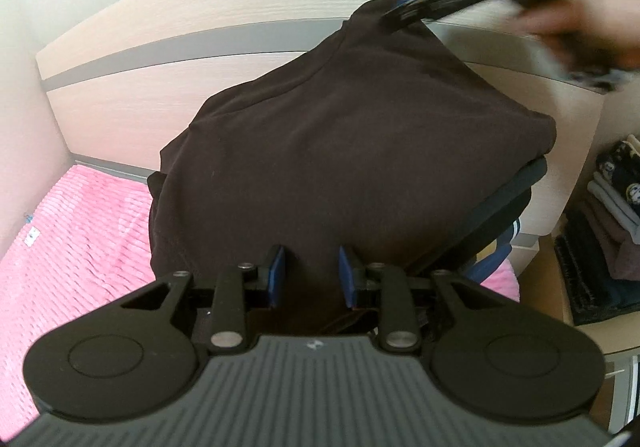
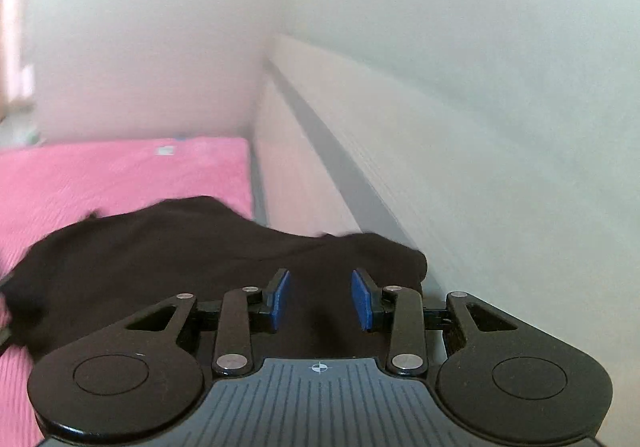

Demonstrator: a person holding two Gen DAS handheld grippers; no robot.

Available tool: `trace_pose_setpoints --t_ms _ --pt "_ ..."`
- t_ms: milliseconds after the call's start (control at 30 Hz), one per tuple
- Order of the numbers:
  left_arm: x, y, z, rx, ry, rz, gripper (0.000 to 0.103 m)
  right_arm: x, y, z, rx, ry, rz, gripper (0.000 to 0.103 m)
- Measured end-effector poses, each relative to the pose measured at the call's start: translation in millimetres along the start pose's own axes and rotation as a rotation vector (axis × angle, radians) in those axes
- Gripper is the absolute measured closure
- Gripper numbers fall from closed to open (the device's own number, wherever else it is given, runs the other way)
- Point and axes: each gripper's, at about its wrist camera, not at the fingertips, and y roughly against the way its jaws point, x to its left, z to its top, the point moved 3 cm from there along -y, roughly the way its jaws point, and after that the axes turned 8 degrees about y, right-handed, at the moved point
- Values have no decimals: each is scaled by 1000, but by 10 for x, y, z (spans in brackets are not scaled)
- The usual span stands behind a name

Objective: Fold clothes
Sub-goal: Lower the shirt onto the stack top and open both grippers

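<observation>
The dark garment (image 1: 340,151) hangs stretched between both tongs over the pink bed (image 1: 72,247). The left tongs (image 1: 311,275) stand narrowly parted with cloth between the pads; whether they pinch it is unclear. The right tongs (image 2: 320,299) likewise.

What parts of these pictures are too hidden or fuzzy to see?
- Left wrist view: the right gripper and hand are motion-blurred.
- The dark garment hides the clothes beneath it.
- Shelf clothes are cut off by the edge.
- Right wrist view: the headboard is blurred.
</observation>
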Motion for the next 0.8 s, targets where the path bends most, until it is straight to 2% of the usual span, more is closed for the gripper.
trace_pose_setpoints --t_ms 67,133,200,333,433,467,533,633,733,800 --pt "-157 -103 53 4 9 2 79 -127 -383 -99 103 -86 32 67" --pt "-300 -190 87 3 -4 12 79 -158 -600 -162 163 -104 32 67" --pt "-464 -288 125 3 -20 21 79 -157 -652 -175 177 -91 12 67" --pt "-757 -545 323 11 -30 19 79 -325 -654 -190 170 -184 39 66" --pt "-1010 -724 434 7 -45 15 79 -410 -410 -201 118 -215 31 65" --pt "-1064 -755 454 5 -43 14 79 -424 -305 -212 99 -221 21 61" --pt "-1194 -821 502 -6 -36 18 79 -392 -8 -272 34 -207 -13 24" --pt "-1438 -955 570 -24 -1 36 74 -216 402 -452 -56 -191 1 23" --pt "-1653 -1126 612 -22 48 46 69 69 529 -820 1 -149 45 23" --pt "-1844 -1239 617 -16 76 49 68 91 601 -986 -6 -204 41 23"
